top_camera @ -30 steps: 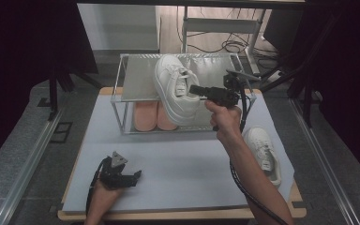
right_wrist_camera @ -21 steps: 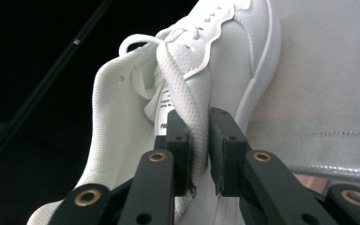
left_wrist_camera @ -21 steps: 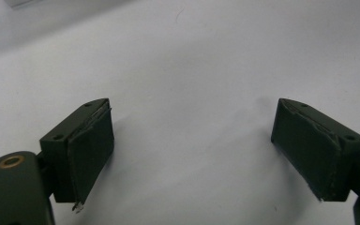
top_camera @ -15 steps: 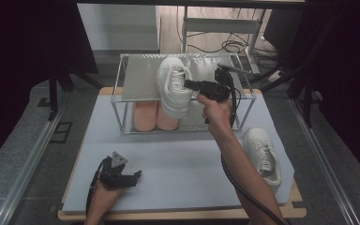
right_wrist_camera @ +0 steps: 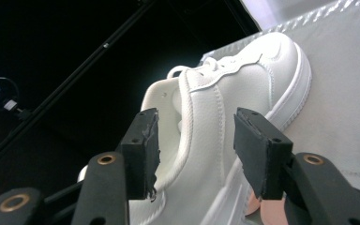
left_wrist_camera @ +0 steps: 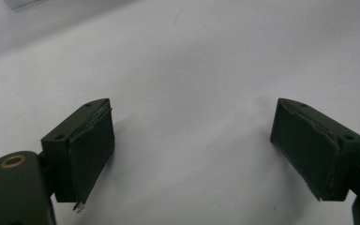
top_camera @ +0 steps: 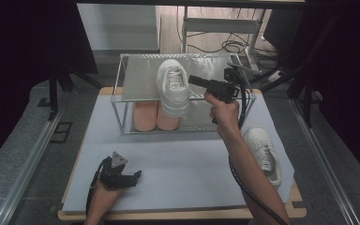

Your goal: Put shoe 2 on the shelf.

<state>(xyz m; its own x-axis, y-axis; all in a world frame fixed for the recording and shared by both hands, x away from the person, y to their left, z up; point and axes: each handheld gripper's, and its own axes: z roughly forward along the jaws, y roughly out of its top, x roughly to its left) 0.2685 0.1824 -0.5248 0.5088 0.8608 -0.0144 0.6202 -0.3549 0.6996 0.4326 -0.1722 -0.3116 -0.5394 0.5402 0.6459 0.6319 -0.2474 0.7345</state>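
Note:
A white sneaker lies on the top shelf of a metal-framed rack, toe to the back, its heel end at the shelf's front edge. My right gripper reaches in from the right at the sneaker's side. In the right gripper view its jaws have just been opening: the right gripper is open, with the sneaker's collar and side wall between the pads, which stand off it. Near the table's front left, my left gripper rests open; the left gripper view has the left gripper over bare white mat.
A pair of pink shoes sits on the rack's lower shelf. A second white sneaker lies on the white mat at the right, beside my right forearm. Dark stands and cables surround the table.
The sneaker, tilted and gripped earlier, now lies flat on the top shelf. The right gripper shifted slightly left and its jaws spread off the shoe. The left gripper has not moved.

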